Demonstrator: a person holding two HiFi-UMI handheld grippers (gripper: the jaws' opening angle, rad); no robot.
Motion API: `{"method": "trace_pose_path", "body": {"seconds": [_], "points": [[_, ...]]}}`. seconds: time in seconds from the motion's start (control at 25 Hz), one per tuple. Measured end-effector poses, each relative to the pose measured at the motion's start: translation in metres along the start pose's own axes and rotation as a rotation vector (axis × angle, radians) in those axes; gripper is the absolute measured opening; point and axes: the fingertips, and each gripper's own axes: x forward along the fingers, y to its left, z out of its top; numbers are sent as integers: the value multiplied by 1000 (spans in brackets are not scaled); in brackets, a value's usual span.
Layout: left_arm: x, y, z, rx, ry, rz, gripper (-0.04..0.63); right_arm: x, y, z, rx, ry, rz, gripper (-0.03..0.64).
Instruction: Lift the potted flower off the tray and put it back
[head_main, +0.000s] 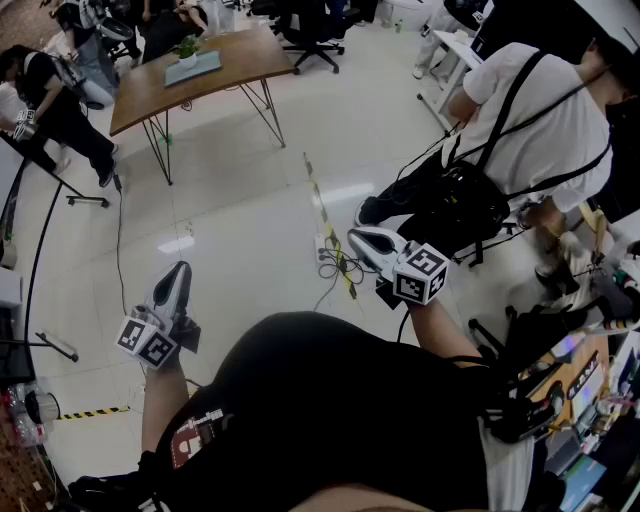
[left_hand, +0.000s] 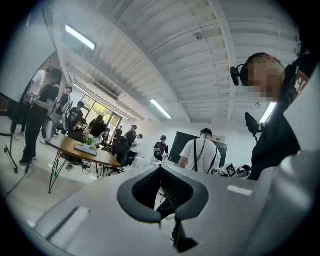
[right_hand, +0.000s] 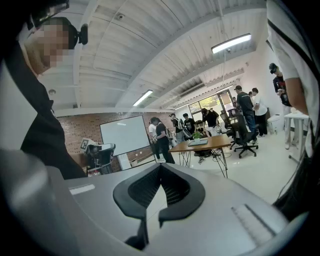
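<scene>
The potted flower (head_main: 186, 47) stands on a grey tray (head_main: 195, 68) on a wooden table (head_main: 150, 90) far across the room. Both grippers are held close to my body, well away from it. My left gripper (head_main: 180, 270) is shut and empty, pointing toward the table. My right gripper (head_main: 356, 238) is also shut with nothing in it. The left gripper view shows its closed tips (left_hand: 161, 168) and, small at the left, the flower (left_hand: 89, 141) on the tray (left_hand: 85, 148). In the right gripper view the flower (right_hand: 202, 134) and tray (right_hand: 198, 142) sit beyond the closed tips (right_hand: 161, 166).
A person in a white shirt (head_main: 540, 120) crouches at the right over dark gear. Cables and a power strip (head_main: 330, 255) lie on the floor beside a yellow-black tape line (head_main: 325, 210). Office chairs (head_main: 310, 40) and several people (head_main: 50, 100) surround the table. A whiteboard (right_hand: 122, 136) stands in the right gripper view.
</scene>
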Motion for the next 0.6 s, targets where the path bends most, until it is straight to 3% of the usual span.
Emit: {"method": "trace_pose_path", "body": {"seconds": [0.28, 0.4, 0.6], "points": [[-2, 38, -2, -19, -11, 6, 0, 32, -6, -2, 1, 6, -10, 14], [-6, 82, 9, -17, -40, 8, 0, 82, -4, 10, -34, 24, 0, 14], [-14, 190, 59, -5, -84, 18, 0, 184, 0, 59, -67, 12, -33, 14]]}}
